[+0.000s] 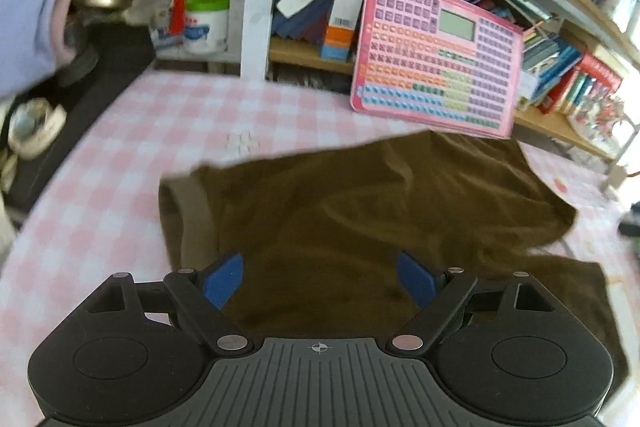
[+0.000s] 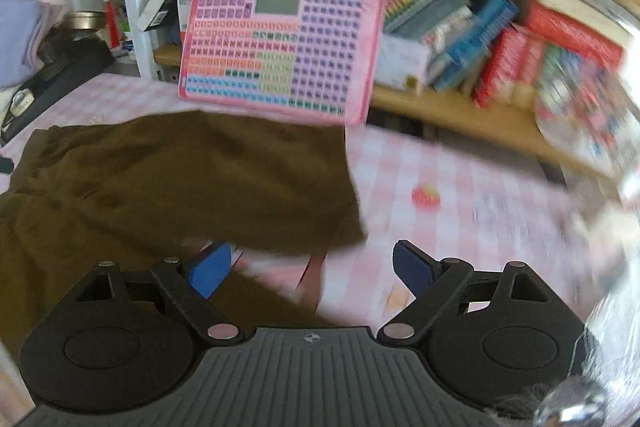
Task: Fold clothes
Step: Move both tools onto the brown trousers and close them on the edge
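Observation:
A dark olive-brown garment [image 1: 360, 211] lies on the pink-and-white checked tablecloth [image 1: 120, 155], partly folded over itself. My left gripper [image 1: 320, 279] is open and empty, hovering over the near part of the cloth, blue pads [image 1: 224, 277] wide apart. In the right wrist view the same garment [image 2: 180, 179] fills the left half, its right edge folded over. My right gripper [image 2: 312, 271] is open and empty above the garment's right edge and the tablecloth [image 2: 460, 187]. This view is blurred by motion.
A pink toy keyboard tablet [image 1: 436, 55] leans against a bookshelf [image 1: 552, 123] at the table's back; it also shows in the right wrist view [image 2: 280, 47]. Books fill the shelf. A pen cup and jar [image 1: 204, 23] stand back left. A small red object [image 2: 426, 195] lies on the cloth.

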### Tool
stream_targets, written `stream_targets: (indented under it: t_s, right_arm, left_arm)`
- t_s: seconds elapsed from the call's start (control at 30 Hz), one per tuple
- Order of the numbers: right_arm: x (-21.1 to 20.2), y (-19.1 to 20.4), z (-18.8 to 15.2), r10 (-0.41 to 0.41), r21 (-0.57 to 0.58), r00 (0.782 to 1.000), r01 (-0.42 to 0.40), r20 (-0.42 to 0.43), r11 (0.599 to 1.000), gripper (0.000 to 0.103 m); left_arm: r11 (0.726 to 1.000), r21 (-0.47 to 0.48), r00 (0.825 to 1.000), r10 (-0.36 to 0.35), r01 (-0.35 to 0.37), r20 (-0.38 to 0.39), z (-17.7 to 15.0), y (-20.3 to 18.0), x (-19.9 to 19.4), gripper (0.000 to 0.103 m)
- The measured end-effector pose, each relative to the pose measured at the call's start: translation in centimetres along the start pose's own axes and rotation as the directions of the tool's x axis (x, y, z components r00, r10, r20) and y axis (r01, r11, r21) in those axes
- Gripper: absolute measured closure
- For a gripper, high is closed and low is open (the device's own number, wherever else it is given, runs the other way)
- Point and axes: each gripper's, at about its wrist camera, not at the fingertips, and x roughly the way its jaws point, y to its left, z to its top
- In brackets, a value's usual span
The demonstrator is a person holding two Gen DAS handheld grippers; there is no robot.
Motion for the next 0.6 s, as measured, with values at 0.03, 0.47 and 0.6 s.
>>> stream_targets:
  t_s: [0.03,0.47,0.6]
  right_arm:
    - [1.0,-1.1,1.0,0.014,-0.029,1.000,-0.014,0.005,0.999,0.015]
    - [16.0,-7.2,9.6,0.130,-0.149,0.989,-0.139,-0.063,0.979,0.019]
    - [19.2,-6.6,10.1,0.169,-0.179,0.981,-0.184,-0.096,0.966,0.029]
  left_arm:
    - [1.000,0.014,1.000,0.010,-0.010,0.001,0.6,-0.1,0.6,0.016]
    - [0.989,0.132,0.997,0.072,-0.069,-0.020,6.0,0.2,7.6,0.018]
    - [0.985,0.145,0.995,0.100,-0.096,-0.026,6.8,1.4,8.6,0.025]
